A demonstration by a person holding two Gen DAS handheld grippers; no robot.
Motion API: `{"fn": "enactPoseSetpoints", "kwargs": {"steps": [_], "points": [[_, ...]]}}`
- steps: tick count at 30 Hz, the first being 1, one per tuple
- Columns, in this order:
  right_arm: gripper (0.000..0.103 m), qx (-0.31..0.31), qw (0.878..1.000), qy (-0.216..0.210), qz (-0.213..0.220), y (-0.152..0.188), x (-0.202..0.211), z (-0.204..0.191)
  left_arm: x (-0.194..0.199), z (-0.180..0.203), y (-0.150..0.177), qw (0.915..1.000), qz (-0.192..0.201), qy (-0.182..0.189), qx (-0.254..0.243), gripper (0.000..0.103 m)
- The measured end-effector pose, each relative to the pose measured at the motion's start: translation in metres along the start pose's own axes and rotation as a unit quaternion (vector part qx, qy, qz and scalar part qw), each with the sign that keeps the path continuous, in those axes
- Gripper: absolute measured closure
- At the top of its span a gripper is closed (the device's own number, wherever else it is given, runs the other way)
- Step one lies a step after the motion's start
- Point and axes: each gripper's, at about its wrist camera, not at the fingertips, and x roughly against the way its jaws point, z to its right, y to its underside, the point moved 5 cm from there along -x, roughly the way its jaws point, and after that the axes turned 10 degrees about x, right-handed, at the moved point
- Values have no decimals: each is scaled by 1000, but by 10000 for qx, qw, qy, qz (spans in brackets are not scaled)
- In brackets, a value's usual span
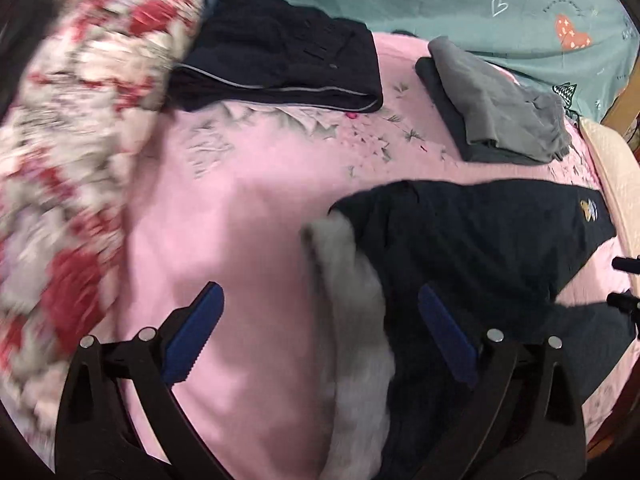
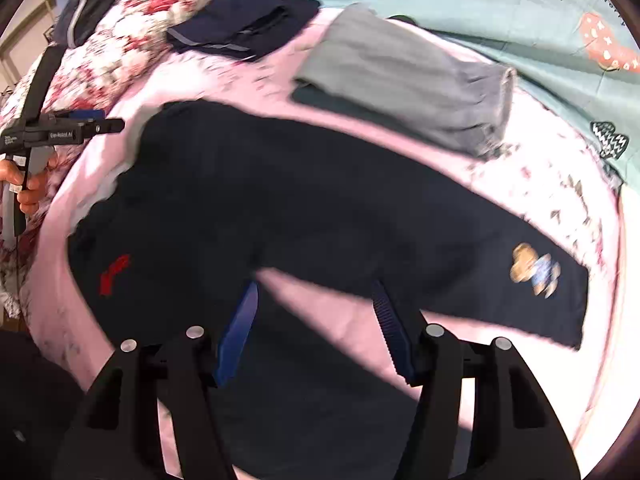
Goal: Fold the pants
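Dark navy pants [image 2: 304, 208] lie spread across the pink bed sheet [image 2: 540, 184], legs apart, with a bear patch [image 2: 534, 268] on one leg and a red mark [image 2: 114, 274] near the waist. In the left wrist view the pants [image 1: 472, 240] lie to the right, their pale fleece lining [image 1: 352, 304] turned out at the waist. My left gripper [image 1: 320, 312] is open and empty above the sheet beside the waist; it also shows in the right wrist view [image 2: 80, 126]. My right gripper [image 2: 316, 304] is open and empty over the crotch between the legs.
A folded navy garment [image 1: 288, 60] and a folded grey one [image 1: 492, 104] lie at the back of the bed. A red-and-white floral quilt [image 1: 80, 140] is heaped at the left. A teal quilt [image 1: 480, 0] lies behind. The bed's edge [image 1: 616, 184] is at the right.
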Motion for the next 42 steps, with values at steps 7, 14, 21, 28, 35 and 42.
{"fn": "enactPoseSetpoints", "kwargs": {"steps": [7,14,21,28,35,42], "points": [[43,343,9990,61,-272,-38,-24,79,-48,-2,-18,9985,-436,305,-89,6],[50,614,9955,-551,-476,-76,-77,103,-62,8,-24,9942,-730,627,-488,16],[50,1352,9837,-1011,-618,-101,-113,84,-73,11,-32,9909,-993,656,-625,16],[59,1925,9688,-1221,-972,-103,-133,77,-82,19,-38,9844,-1237,812,-949,22],[97,2371,9594,-1025,-1130,-107,-136,76,-81,22,-40,9745,-1494,1211,-1153,60],[101,2432,9636,-712,-848,-110,-111,69,-75,26,-45,9774,-1341,1117,-1194,81]]}}
